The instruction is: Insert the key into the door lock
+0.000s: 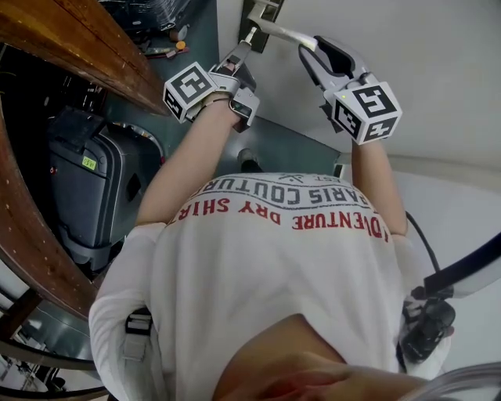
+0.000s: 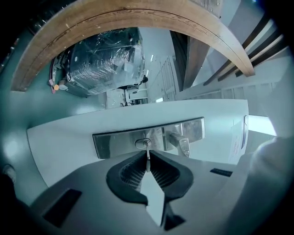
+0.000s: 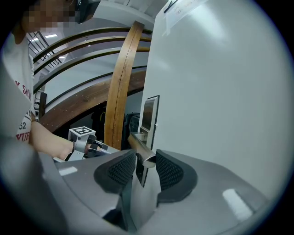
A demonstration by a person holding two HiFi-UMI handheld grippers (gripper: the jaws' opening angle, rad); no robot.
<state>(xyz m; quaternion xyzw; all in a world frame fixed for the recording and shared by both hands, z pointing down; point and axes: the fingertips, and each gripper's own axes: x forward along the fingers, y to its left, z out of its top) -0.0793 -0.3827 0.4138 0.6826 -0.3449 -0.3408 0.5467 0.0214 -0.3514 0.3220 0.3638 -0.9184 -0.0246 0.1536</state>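
The white door (image 1: 446, 70) carries a steel lock plate (image 2: 115, 143) with a keyhole (image 2: 143, 143) and a lever handle (image 2: 182, 145). My left gripper (image 2: 148, 160) is shut on a thin silver key (image 2: 147, 152), whose tip sits at the keyhole. In the head view the left gripper (image 1: 243, 49) points at the lock plate (image 1: 261, 14). My right gripper (image 3: 146, 159) has its ribbed pads closed round the free end of the handle (image 3: 139, 148). The head view shows the right gripper (image 1: 308, 48) on the handle (image 1: 283, 33).
A curved wooden beam (image 1: 86, 39) arches close on the left of the door. A dark suitcase (image 1: 98, 188) stands under it. A plastic-wrapped pallet (image 2: 103, 62) sits further back. In the right gripper view the left gripper (image 3: 85, 141) shows beside the wooden post (image 3: 120, 87).
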